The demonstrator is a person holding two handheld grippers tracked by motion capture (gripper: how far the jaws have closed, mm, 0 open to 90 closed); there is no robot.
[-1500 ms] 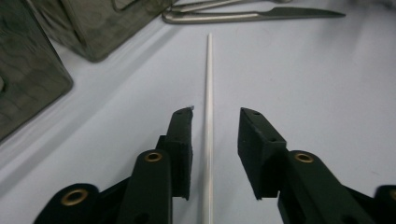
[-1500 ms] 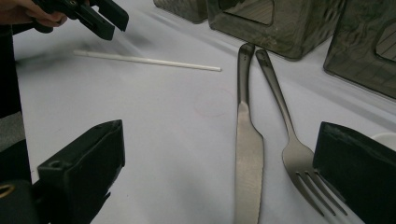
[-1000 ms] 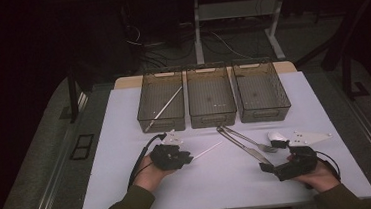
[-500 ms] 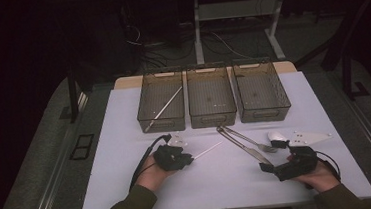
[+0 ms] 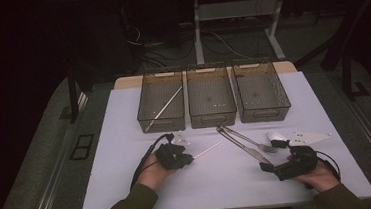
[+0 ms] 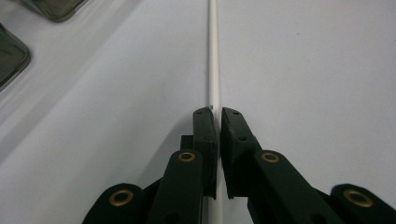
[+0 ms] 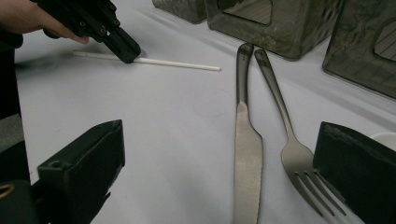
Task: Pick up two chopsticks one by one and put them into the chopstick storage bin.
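Now the left gripper pinches the white stick, its jaws having just been closing on it; the stick lies flat on the white surface, in front of the left bin, where a second stick leans. Grasping looks like the step in hand. Next, I judge, comes a lift clear of the surface and a carry forward to that bin, keeping the long stick level so its far end clears the rim. Well right of the left bin, the right gripper rests spread wide and empty, beside a knife and fork
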